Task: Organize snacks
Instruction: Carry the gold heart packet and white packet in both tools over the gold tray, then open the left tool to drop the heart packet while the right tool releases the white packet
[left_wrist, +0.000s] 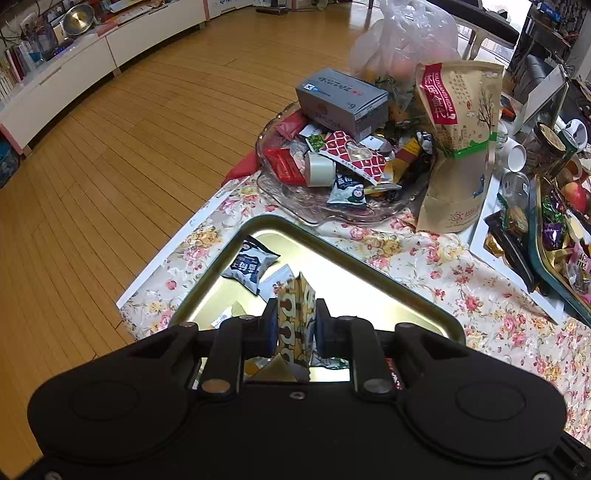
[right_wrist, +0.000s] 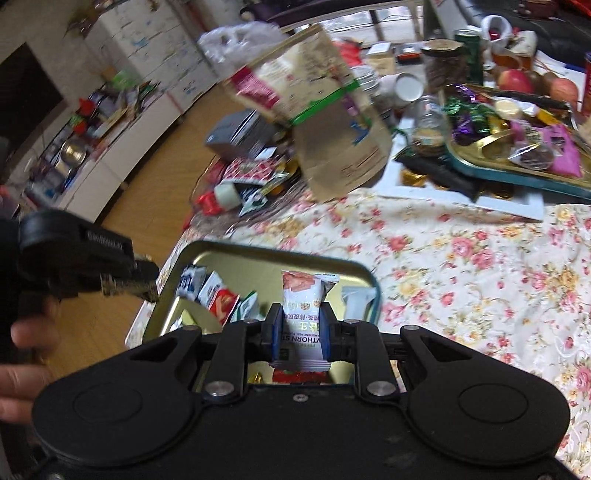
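Note:
My left gripper (left_wrist: 296, 325) is shut on a brown-and-cream patterned snack packet (left_wrist: 295, 314), held above the gold metal tray (left_wrist: 332, 247). A dark blue-and-white snack packet (left_wrist: 253, 263) lies in the tray. My right gripper (right_wrist: 300, 325) is shut on a white hawthorn snack packet (right_wrist: 303, 314) with an orange top, above the same tray (right_wrist: 258, 251), which holds several packets (right_wrist: 218, 295). The left gripper (right_wrist: 127, 282) shows at the left in the right wrist view, next to the tray's edge.
A glass dish (left_wrist: 295, 192) heaped with snacks, a tape roll (left_wrist: 319, 168) and a grey box (left_wrist: 341, 98) stands beyond the tray. A tall kraft bag (left_wrist: 460, 144) stands beside it. A second tray of sweets (right_wrist: 517, 147) sits to the right. The table edge drops to wooden floor at left.

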